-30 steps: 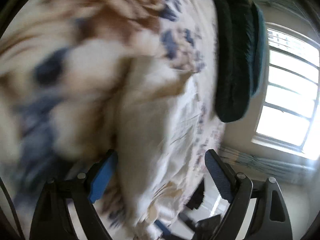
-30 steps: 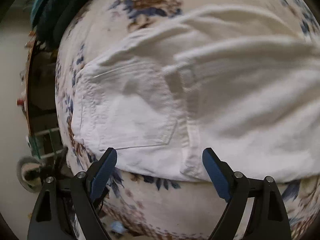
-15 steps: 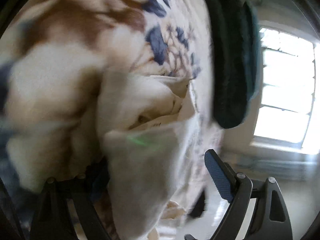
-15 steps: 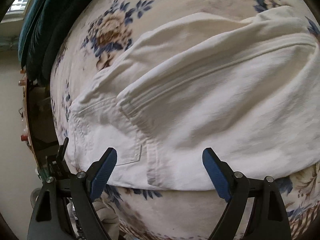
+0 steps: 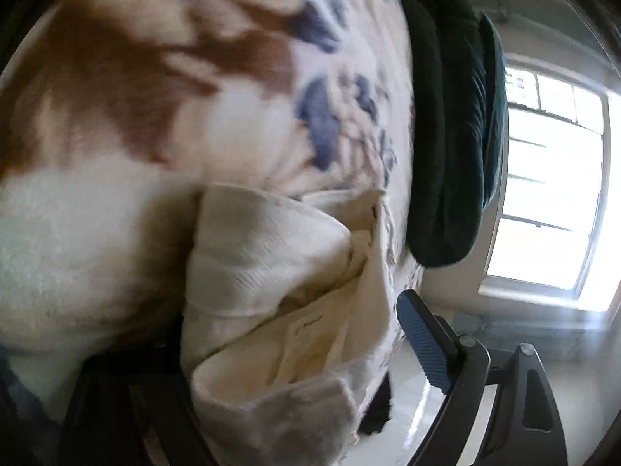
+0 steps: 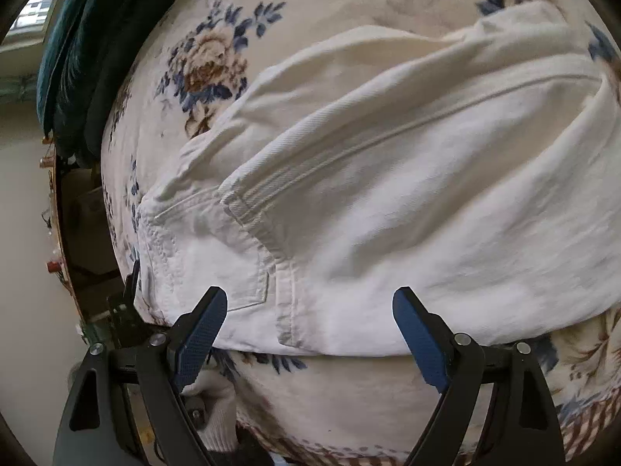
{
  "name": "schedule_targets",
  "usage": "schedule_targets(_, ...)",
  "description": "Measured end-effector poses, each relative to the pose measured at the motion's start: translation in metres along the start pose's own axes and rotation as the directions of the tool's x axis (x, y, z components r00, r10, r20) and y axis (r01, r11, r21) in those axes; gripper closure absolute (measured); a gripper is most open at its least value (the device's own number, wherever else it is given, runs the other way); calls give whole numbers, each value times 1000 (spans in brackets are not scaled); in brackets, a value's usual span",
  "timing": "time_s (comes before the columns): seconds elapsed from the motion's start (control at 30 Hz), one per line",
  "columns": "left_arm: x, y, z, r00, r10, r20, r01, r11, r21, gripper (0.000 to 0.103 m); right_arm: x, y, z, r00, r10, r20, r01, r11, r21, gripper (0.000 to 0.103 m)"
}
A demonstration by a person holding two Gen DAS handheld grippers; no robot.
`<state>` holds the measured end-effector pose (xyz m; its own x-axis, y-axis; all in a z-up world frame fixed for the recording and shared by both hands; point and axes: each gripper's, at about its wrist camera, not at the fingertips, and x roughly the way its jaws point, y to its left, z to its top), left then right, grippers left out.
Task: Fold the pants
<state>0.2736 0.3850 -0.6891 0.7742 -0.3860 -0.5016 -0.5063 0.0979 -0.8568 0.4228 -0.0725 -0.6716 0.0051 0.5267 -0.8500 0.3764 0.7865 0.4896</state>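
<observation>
Pants (image 6: 388,202), white and half folded, are spread on the floral bedspread (image 6: 217,70) mid-frame. An edge is being taken between the closing jaws of the left gripper (image 5: 295,353); the right gripper (image 6: 310,330) is held wide open and empty above the waistband. A firm pinch is judged to be needed before the next fold.

No text, label, brand, number or sign can be read in either view; the white pants (image 6: 388,202) and the floral bedspread (image 6: 310,15) show no lettering.

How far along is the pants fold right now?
Done: the white pants lie doubled on the floral bedspread. In hand: the left gripper is closing around a bunched end. Left: the right gripper hangs open, holding nothing; further folds remain.
</observation>
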Motion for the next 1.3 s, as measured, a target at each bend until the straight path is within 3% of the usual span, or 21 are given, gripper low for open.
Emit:
schedule_targets(0.03,-1,-7,0,1000,12,3,-12,1000,29,48,0,-1,0,1000,1,-1,-1,1000,1,13)
schedule_targets(0.07,-2,-15,-2,999,33,-1,-33,997,73,67,-1,-2,0,1000,-1,4,1,1000,2,13)
schedule_targets(0.17,-6,-43,-10,995,104,10,-104,974,203,73,-5,-6,1,999,-28,21,28,1000,-7,13)
schedule_targets(0.23,-4,-77,-23,981,191,29,-189,922,338,73,-11,-5,2,984,-163,74,166,985,-43,13)
schedule_targets(0.27,-5,-91,-32,976,213,44,-212,892,399,73,-14,-1,2,959,-258,115,268,961,-76,13)
schedule_targets(0.33,-7,-118,-53,965,251,75,-254,825,505,73,-21,11,2,861,-454,231,492,857,-152,13)
schedule_targets(0.37,-8,-132,-67,962,261,84,-262,789,556,73,-22,15,2,800,-530,279,586,791,-177,13)
schedule_targets(0.4,-9,-144,-79,960,265,90,-265,759,595,73,-22,17,3,771,-560,303,625,757,-191,13)
schedule_targets(0.43,-10,-157,-92,958,270,98,-270,724,635,73,-24,16,5,763,-569,307,635,748,-191,13)
schedule_targets(0.47,-12,-165,-106,954,279,109,-278,690,668,74,-26,13,7,762,-571,304,636,749,-188,13)
schedule_targets(0.5,-15,-168,-118,952,285,115,-282,663,693,74,-30,9,9,775,-559,296,621,762,-186,13)
schedule_targets(0.57,-13,-188,-147,945,298,134,-291,582,759,74,-35,3,14,804,-525,278,582,791,-188,13)
schedule_targets(0.73,-1,-209,-208,939,318,128,-272,464,843,75,-48,-5,17,854,-455,253,508,834,-216,13)
schedule_targets(0.8,4,-213,-229,936,326,130,-267,423,866,75,-55,-7,14,855,-447,264,505,833,-224,14)
schedule_targets(0.9,20,-218,-261,930,344,131,-256,352,900,77,-76,-29,14,873,-413,260,464,868,-177,14)
schedule_targets(1.03,46,-218,-330,905,396,156,-247,190,950,80,-115,-81,19,878,-397,267,428,902,-64,13)
schedule_targets(1.07,52,-217,-345,899,406,164,-248,164,955,80,-125,-95,20,876,-399,270,424,905,-36,13)
schedule_targets(1.17,72,-206,-391,889,434,145,-234,159,959,80,-164,-146,22,866,-410,286,412,909,58,13)
schedule_targets(1.2,82,-199,-407,877,460,140,-226,135,965,80,-175,-160,23,861,-417,290,412,907,81,13)
schedule_targets(1.23,104,-182,-429,844,519,135,-206,82,975,80,-183,-172,24,859,-420,292,410,907,99,13)
schedule_targets(1.3,145,-141,-467,733,656,183,-206,-42,978,79,-201,-204,27,852,-437,288,412,900,146,13)
